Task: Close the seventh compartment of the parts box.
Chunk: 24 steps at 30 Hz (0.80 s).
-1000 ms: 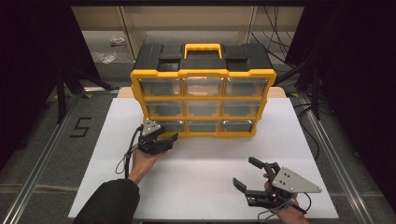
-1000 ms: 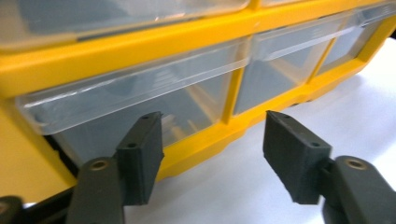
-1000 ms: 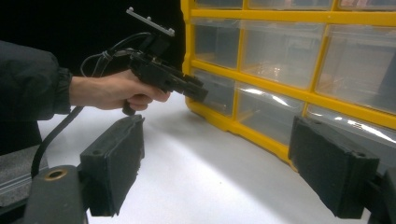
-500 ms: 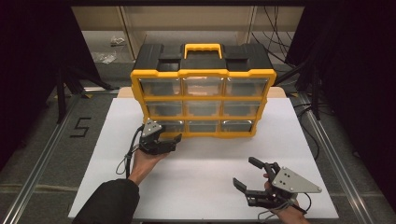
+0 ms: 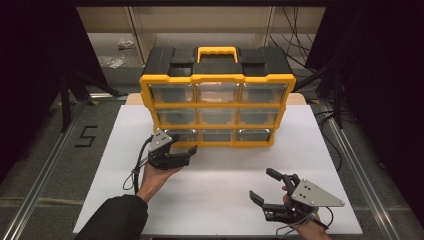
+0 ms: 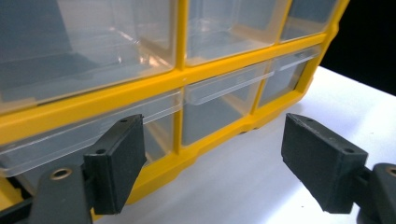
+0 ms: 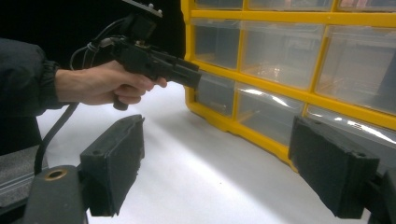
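Left tongs just let go at the organizer's bottom-left drawer

The organizer (image 5: 218,95) stands on the counter (image 5: 220,175) ahead of both my tongs, yellow frame, nine clear drawers. Its bottom-left drawer (image 5: 176,135) sits just beyond my left tongs (image 5: 187,150); a second ago those tongs were right up at that drawer front, and now they have drawn back a little with the jaws just opened wide and nothing between them. I take that as the drawer pushed home and released. My right tongs (image 5: 262,186) rest low near the counter's front edge, well apart, jaws spread and empty.
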Each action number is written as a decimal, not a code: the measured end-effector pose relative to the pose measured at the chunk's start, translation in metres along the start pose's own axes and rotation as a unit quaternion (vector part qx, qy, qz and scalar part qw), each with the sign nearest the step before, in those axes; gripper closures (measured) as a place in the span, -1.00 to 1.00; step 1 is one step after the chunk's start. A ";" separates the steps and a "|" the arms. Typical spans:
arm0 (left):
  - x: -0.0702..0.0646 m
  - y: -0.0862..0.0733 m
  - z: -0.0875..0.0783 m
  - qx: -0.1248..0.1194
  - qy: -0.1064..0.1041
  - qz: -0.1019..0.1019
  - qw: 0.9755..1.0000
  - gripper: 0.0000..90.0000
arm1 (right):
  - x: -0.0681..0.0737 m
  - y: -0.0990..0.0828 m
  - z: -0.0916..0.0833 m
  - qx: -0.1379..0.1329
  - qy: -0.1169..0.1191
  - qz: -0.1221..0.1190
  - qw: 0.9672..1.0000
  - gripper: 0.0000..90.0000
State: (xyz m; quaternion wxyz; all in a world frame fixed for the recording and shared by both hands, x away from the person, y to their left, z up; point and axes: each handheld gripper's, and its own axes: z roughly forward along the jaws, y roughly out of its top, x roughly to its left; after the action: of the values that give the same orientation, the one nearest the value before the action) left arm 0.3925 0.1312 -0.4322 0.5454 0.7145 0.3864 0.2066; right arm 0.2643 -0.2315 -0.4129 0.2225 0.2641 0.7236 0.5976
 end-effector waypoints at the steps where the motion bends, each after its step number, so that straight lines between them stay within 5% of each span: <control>1: -0.001 0.000 -0.001 -0.002 -0.002 0.001 1.000 -0.53 | 0.000 0.000 0.000 0.001 0.000 0.000 1.000 -0.57; 24: -0.024 0.000 -0.031 -0.046 -0.036 0.028 0.998 -0.55 | 0.000 0.000 0.000 0.001 0.000 0.000 1.000 -0.57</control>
State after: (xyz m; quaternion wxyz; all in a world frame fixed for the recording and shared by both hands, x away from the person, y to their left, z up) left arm 0.3554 0.1320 -0.4197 0.5851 0.7065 0.3364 0.2130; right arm 0.2641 -0.2313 -0.4131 0.2221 0.2646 0.7238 0.5972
